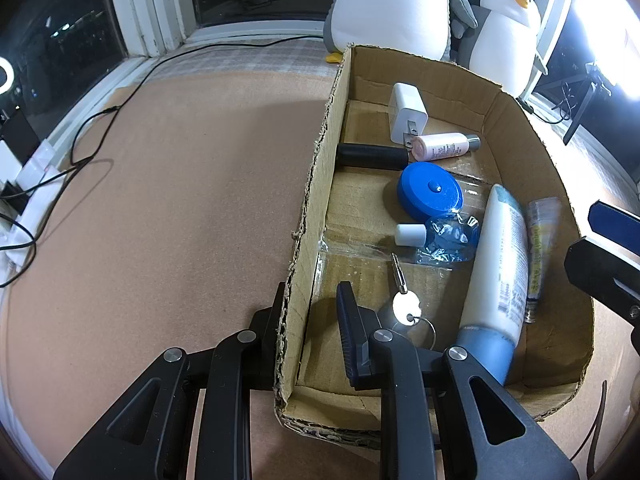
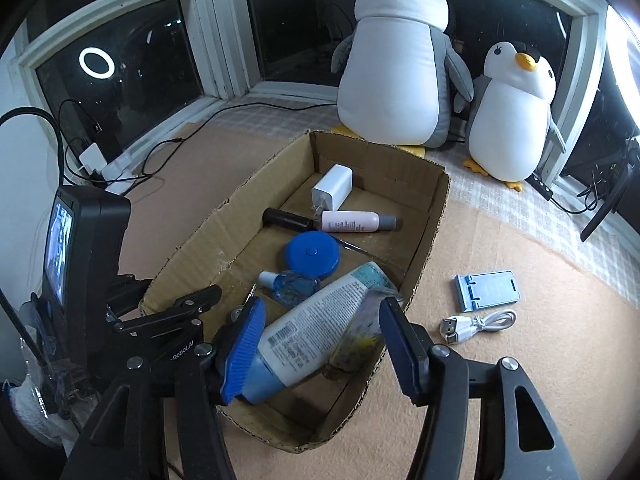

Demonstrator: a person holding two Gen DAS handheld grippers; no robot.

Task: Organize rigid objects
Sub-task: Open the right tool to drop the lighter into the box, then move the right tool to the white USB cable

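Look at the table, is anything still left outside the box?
Yes. A blue phone stand and a coiled white USB cable lie on the table beside the cardboard box, while everything else sits inside it.

A cardboard box (image 2: 432, 208) held a white lotion tube (image 2: 320, 328) lying flat near, a blue disc (image 2: 312, 255) and white charger (image 2: 333, 191) farther in.

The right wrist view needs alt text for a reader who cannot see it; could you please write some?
The open right gripper hovers over a cardboard box, its fingers either side of a white lotion tube and a small yellow tube lying inside. A blue phone stand and a white USB cable lie outside the box, with two plush penguins behind.
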